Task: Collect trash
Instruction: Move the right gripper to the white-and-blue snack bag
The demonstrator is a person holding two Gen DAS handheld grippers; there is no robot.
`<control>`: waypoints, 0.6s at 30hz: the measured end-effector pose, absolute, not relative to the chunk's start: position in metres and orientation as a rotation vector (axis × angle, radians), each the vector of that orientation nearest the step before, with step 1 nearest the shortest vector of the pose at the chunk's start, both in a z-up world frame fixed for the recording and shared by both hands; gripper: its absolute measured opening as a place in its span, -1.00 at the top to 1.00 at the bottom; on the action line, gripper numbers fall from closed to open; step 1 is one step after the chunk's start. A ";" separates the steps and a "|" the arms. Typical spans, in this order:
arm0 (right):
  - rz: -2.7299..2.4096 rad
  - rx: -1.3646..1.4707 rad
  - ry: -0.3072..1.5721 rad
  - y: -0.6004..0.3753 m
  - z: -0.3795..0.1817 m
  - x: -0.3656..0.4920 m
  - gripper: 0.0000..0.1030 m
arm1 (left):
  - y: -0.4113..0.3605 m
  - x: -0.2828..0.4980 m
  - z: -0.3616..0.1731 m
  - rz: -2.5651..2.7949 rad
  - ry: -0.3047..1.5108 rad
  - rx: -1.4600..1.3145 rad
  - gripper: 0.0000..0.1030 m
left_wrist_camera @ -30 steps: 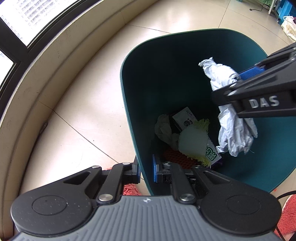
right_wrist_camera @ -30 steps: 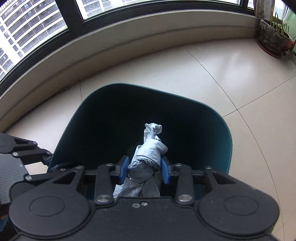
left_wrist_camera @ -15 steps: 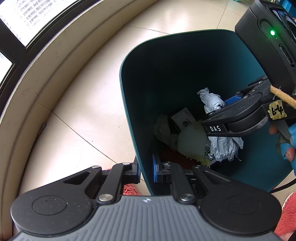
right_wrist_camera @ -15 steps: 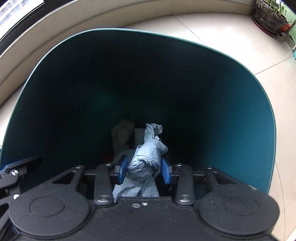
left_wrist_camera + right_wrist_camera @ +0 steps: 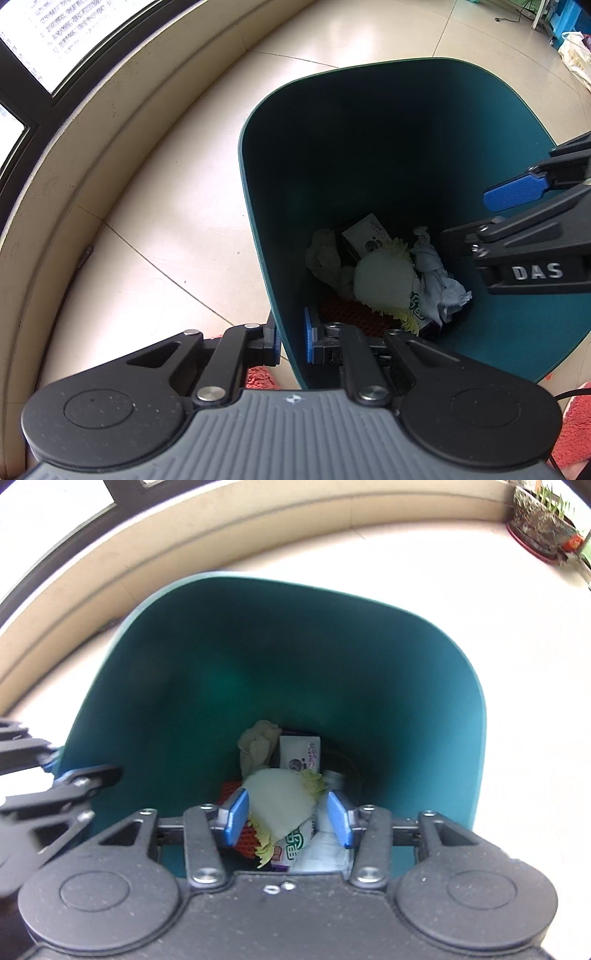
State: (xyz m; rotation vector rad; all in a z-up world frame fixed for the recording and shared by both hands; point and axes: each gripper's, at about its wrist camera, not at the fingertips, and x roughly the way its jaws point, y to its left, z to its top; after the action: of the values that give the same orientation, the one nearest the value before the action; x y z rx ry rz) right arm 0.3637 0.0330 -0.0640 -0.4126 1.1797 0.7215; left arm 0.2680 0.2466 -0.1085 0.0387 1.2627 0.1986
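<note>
A teal trash bin stands on the tiled floor, and my left gripper is shut on its near rim. A crumpled grey wad lies loose on the trash at the bottom, beside a pale cabbage leaf, a small printed carton and red mesh. My right gripper hangs over the bin's mouth, its jaws opening and nothing between its blue pads. From the left wrist view it enters at the right edge. The cabbage leaf and carton lie far below it.
A curved beige window ledge runs behind the bin under dark window frames. A potted plant stands at the far right on the floor. A red fuzzy mat lies at the bin's near side.
The right gripper dipped into the bin with the grey wad, opened and let it go. The wad now lies on the trash pile and the gripper is higher. The left gripper kept still.
</note>
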 end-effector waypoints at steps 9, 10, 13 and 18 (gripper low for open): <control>0.747 -0.345 1.118 -0.033 -0.037 0.340 -0.06 | 0.240 0.270 -0.108 0.215 1.268 0.057 0.78; 0.752 -0.334 1.109 -0.040 -0.032 0.339 -0.10 | 0.240 0.270 -0.108 0.217 1.269 0.059 0.78; 0.747 -0.324 1.078 -0.061 -0.017 0.333 -0.15 | 0.239 0.271 -0.108 0.223 1.271 0.059 0.78; 0.736 -0.287 1.034 -0.098 0.003 0.329 -0.23 | 0.238 0.273 -0.107 0.226 1.275 0.055 0.79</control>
State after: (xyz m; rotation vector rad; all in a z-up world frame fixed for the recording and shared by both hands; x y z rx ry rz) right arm 0.3285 -0.0984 0.0034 -0.2873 1.0340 0.7362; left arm 0.2729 0.2379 -0.1073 0.0549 1.2749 0.2263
